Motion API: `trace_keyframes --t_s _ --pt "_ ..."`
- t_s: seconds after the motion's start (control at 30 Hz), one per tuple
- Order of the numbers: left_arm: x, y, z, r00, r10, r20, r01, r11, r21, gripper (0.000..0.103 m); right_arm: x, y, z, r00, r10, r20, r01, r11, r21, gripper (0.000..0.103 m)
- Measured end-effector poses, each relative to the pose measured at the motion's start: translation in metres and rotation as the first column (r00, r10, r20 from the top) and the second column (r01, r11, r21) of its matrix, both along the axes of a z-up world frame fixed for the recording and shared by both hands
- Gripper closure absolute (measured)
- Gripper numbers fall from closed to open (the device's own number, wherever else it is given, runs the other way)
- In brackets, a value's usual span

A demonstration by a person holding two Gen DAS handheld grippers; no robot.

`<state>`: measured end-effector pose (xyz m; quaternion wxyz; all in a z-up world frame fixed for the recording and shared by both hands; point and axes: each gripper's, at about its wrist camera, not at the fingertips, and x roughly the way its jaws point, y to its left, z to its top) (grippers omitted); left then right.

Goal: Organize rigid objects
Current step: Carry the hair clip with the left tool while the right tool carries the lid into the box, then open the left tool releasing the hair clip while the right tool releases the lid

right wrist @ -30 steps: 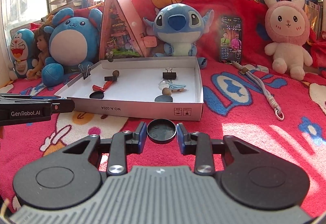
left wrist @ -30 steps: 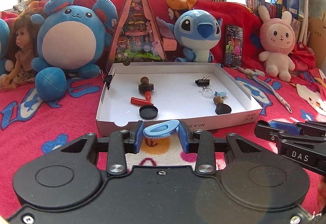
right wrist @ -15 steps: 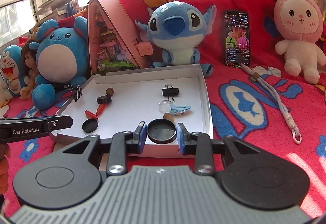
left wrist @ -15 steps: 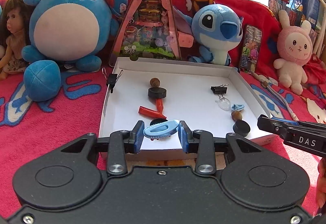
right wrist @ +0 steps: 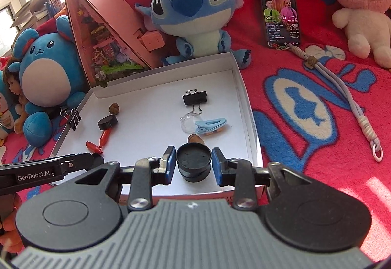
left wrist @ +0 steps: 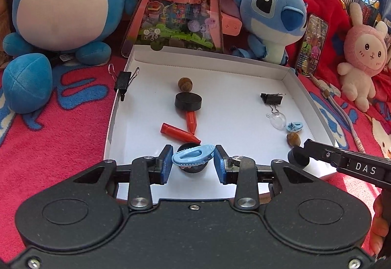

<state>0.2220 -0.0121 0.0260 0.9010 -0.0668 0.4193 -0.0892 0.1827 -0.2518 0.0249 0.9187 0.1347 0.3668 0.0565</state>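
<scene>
In the left wrist view my left gripper (left wrist: 193, 163) is shut on a light blue hair clip (left wrist: 193, 157), held over the front of the white cardboard tray (left wrist: 210, 60), just above a black round cap (left wrist: 193, 168) lying there. My right gripper (right wrist: 193, 164) is shut on a black round cap (right wrist: 193, 156), directly above another black cap (right wrist: 195, 175) on the tray (right wrist: 168, 69) floor. The tray also holds two red cones (left wrist: 179, 134), a nut (left wrist: 185, 84), a black cap (left wrist: 188, 101), a binder clip (right wrist: 194, 99), a clear dome (right wrist: 187, 123) and a second blue clip (right wrist: 211, 125).
Plush toys (left wrist: 61, 7) and a pink triangular box (left wrist: 179, 5) stand behind the tray on a red blanket. A phone (right wrist: 281, 9) with a lanyard (right wrist: 342, 88) lies at the right. Another binder clip (left wrist: 124, 80) grips the tray's left wall.
Both grippers moved forward from the blanket to over the tray's front edge, each still carrying its item. The tray now looks nearer and is seen more from above.
</scene>
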Motion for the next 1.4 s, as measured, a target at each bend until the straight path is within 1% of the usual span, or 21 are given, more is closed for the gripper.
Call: trace_keyframes --t_s 0.43,0.87,1.07,1.13,1.17,1.2,1.23,1.3,1.4 --pt "0.003 -0.006 -0.008 1.0 0.001 -0.002 -0.001 1.0 0.027 0.069 0.006 0.006 -0.006 1.0 0.008 -0.019 -0.008 1.0 -0.013 0.065" --pt "0.001 -0.013 -0.009 0.999 -0.009 0.039 0.006 0.997 0.077 0.068 0.011 0.009 -0.011 1.0 0.005 -0.026 -0.005 0.999 -0.034 0.065" --pt "0.0 -0.014 -0.01 0.999 -0.011 0.049 0.007 0.996 0.086 0.068 0.013 0.008 -0.014 0.999 0.001 -0.034 -0.001 1.0 -0.021 0.065" --pt "-0.002 -0.015 -0.009 0.998 -0.011 0.055 0.006 0.996 0.092 0.067 0.012 0.009 -0.014 1.0 -0.001 -0.028 0.001 1.0 -0.015 0.063" --pt "-0.002 -0.015 -0.009 0.998 -0.011 0.056 0.006 0.995 0.096 0.065 0.012 0.009 -0.014 1.0 -0.002 -0.025 0.002 1.0 -0.013 0.063" --pt "-0.003 -0.016 -0.009 0.998 -0.011 0.057 0.005 0.995 0.099 0.061 0.011 0.009 -0.013 1.0 -0.002 -0.023 0.002 1.0 -0.014 0.061" --pt "-0.004 -0.016 -0.009 0.998 -0.012 0.059 0.006 0.995 0.101 0.06 0.01 0.009 -0.012 1.0 -0.003 -0.018 0.002 1.0 -0.015 0.054" --pt "-0.005 -0.017 -0.009 0.998 -0.014 0.062 0.008 0.995 0.103 0.056 0.008 0.01 -0.011 1.0 -0.001 -0.005 0.001 1.0 -0.023 0.046" --pt "-0.008 -0.017 -0.009 0.997 -0.012 0.071 0.004 0.994 0.107 0.051 0.005 0.013 -0.009 1.0 0.005 0.009 -0.005 0.999 -0.043 0.045"
